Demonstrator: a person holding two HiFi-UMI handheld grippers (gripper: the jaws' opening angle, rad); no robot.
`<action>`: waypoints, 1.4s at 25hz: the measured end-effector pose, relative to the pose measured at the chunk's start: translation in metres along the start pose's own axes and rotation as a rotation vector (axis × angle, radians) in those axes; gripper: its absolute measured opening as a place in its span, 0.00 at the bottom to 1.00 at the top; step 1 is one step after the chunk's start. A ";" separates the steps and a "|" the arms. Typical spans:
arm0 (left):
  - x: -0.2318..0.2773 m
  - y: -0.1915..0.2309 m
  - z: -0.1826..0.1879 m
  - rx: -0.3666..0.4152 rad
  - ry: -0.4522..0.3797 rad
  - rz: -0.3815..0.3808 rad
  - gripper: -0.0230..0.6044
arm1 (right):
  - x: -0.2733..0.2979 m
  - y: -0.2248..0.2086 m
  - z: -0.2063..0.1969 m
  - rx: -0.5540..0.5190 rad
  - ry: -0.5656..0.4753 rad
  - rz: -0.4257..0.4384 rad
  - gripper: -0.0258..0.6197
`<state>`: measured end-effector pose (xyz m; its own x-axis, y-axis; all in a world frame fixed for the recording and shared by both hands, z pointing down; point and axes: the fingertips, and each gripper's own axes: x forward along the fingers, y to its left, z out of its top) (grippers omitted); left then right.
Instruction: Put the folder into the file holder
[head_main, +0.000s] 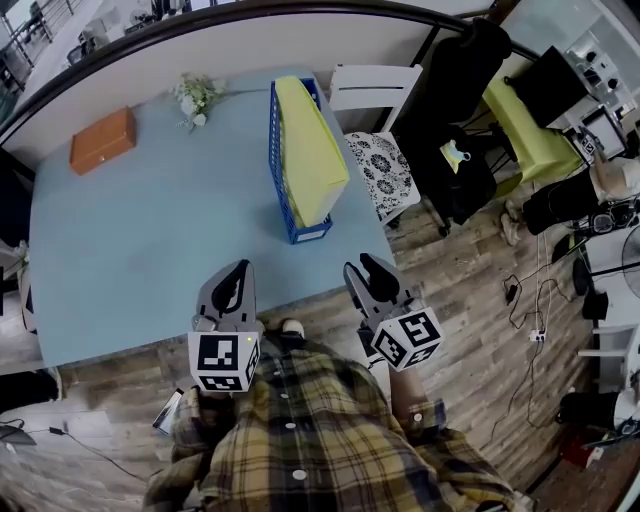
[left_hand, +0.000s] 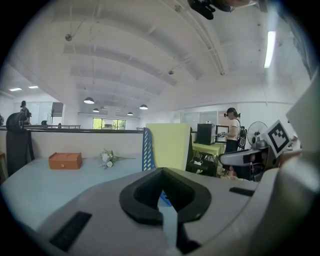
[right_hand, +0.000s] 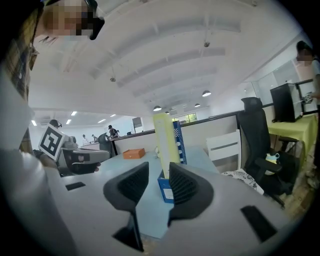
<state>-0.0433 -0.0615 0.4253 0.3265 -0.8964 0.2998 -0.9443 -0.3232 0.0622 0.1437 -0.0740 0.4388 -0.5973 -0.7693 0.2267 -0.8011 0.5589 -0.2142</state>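
Grippers first: your right gripper (right_hand: 158, 175) has its two ribbed black pads standing partly apart, with a clear gap between them and nothing in it. Your left gripper (left_hand: 161, 172) has its pads brought together at the tips and grasps nothing. Both are held at the near edge of the light blue surface (head_main: 150, 230), just above your plaid shirt (head_main: 320, 440), well apart from the task's things.

Farther out, toward the right side of the surface, stands the file holder (head_main: 277, 150), a narrow blue rack with a latticed side wall and a small pale label on its short near end. The folder (head_main: 312, 140) is already inside it. It is a plain pale yellow sheet-like folder, set on its edge, running the length of the holder and rising well above the lattice wall. In the head view it leans toward the holder's right side.

Beyond the holder, at the far edge of the surface, lies a small sprig of white flowers (head_main: 195, 97). An orange box (head_main: 102, 140) sits at the far left corner. A white chair (head_main: 375, 90) with a patterned cushion stands just beside the surface's right edge.
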 end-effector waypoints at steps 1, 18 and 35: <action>0.000 -0.002 -0.001 0.000 0.000 0.000 0.02 | -0.003 -0.001 0.000 0.003 -0.003 -0.001 0.23; -0.004 -0.024 -0.014 -0.006 0.019 0.017 0.02 | -0.021 -0.016 -0.020 0.020 0.055 0.014 0.04; -0.005 -0.015 -0.013 -0.011 0.020 0.042 0.02 | -0.014 -0.025 -0.015 -0.003 0.052 -0.013 0.04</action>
<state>-0.0308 -0.0484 0.4352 0.2860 -0.9027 0.3215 -0.9575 -0.2819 0.0601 0.1710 -0.0727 0.4552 -0.5877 -0.7597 0.2784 -0.8091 0.5496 -0.2082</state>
